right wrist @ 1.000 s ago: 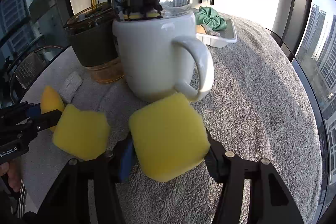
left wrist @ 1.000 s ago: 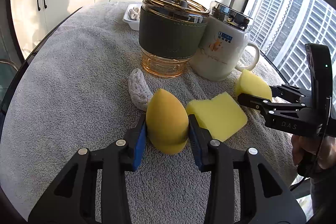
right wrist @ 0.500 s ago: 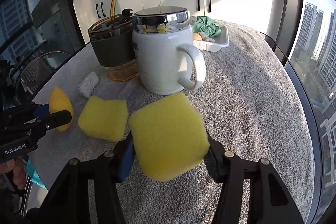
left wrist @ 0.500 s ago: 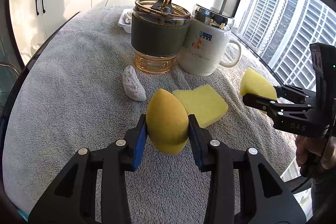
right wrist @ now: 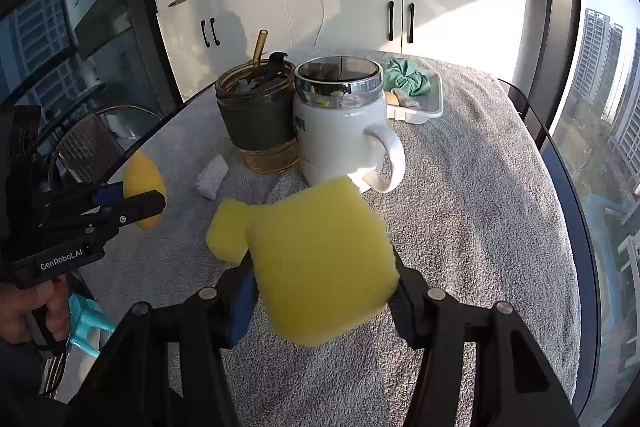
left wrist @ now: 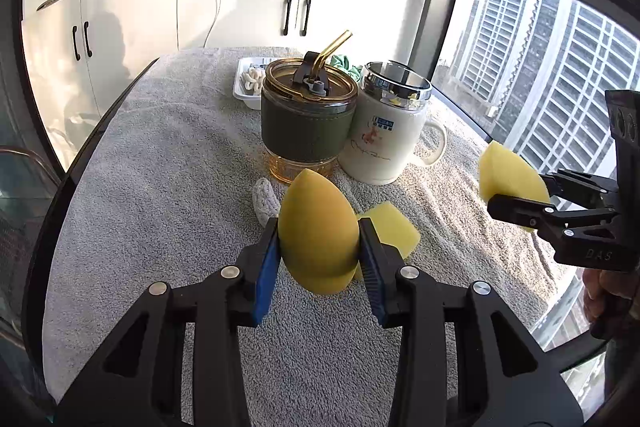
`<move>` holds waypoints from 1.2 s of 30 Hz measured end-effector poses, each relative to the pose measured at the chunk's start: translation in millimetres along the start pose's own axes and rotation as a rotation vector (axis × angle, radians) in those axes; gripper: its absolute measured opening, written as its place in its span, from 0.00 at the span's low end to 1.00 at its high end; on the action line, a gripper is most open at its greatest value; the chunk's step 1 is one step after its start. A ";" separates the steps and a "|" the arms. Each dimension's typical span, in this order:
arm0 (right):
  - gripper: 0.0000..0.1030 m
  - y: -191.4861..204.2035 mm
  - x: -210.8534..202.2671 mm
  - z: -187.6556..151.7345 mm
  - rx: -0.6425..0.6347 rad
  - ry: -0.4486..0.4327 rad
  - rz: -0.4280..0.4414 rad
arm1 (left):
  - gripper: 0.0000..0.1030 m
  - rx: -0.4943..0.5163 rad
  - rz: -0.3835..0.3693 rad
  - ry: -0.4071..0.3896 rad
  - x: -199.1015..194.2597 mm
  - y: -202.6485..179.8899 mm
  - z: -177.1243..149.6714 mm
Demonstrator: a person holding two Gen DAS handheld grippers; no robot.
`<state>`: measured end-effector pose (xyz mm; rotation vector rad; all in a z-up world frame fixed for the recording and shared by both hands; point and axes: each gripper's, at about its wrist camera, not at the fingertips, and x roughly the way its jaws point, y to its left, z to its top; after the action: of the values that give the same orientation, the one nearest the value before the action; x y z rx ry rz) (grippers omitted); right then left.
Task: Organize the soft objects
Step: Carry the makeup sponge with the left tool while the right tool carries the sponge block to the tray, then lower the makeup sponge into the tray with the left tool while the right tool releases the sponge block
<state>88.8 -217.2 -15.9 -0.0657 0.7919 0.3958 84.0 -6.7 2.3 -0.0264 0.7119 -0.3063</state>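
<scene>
Both hands have lifted their loads off the towel-covered counter (left wrist: pixel 168 187): the left hand-held gripper (left wrist: pixel 319 251) is clamped on the egg-shaped sponge (left wrist: pixel 316 231), point up, the right hand-held gripper (right wrist: pixel 322 279) on the square sponge (right wrist: pixel 320 259), with the white tray (right wrist: pixel 434 107) far ahead behind the mug (right wrist: pixel 340 135), nearer the right.

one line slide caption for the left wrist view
Left gripper holds an egg-shaped yellow sponge above the grey towel, facing tumbler and mug.

High-rise apartment room. White cabinets (left wrist: pixel 240 15) with black handles at 12 o'clock; tower blocks (left wrist: pixel 552 83) through floor-height windows at 2 o'clock; grey towel-covered table (left wrist: pixel 168 187) bearing a mug (left wrist: pixel 384 143) and tumbler (left wrist: pixel 308 123).
</scene>
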 end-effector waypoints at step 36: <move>0.58 -143.0 151.1 262.8 -0.096 0.057 -0.045 | 0.35 0.235 -0.115 0.120 223.6 63.4 248.2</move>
<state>416.0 -247.2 50.1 -0.1851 0.8261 0.3905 421.1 -29.9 39.7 0.1761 0.7909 -0.5038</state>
